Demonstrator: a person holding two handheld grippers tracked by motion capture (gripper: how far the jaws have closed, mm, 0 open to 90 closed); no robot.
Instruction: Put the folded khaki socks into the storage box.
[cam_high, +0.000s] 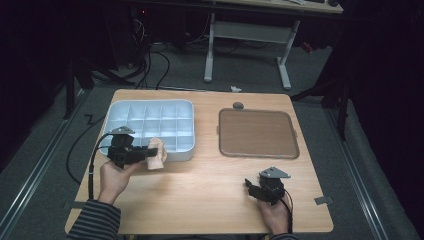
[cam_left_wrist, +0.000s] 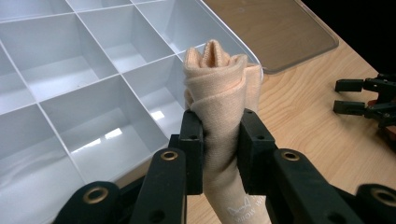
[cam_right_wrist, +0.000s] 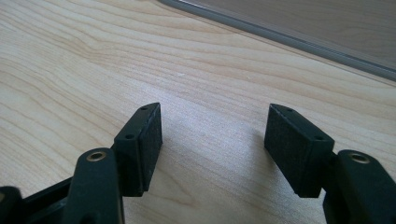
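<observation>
Table (cam_high: 210, 195) — divided tray (cam_left_wrist: 70, 70), compartments bare

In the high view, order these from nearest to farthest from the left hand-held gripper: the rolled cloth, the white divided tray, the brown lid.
1. Rolled cloth: clamped in the left hand-held gripper.
2. White divided tray: just behind it.
3. Brown lid: farther to the right.

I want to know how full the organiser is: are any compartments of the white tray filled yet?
Empty: every compartment in view of the white tray is bare. The rolled cloth is outside it, clamped in the left gripper.
</observation>
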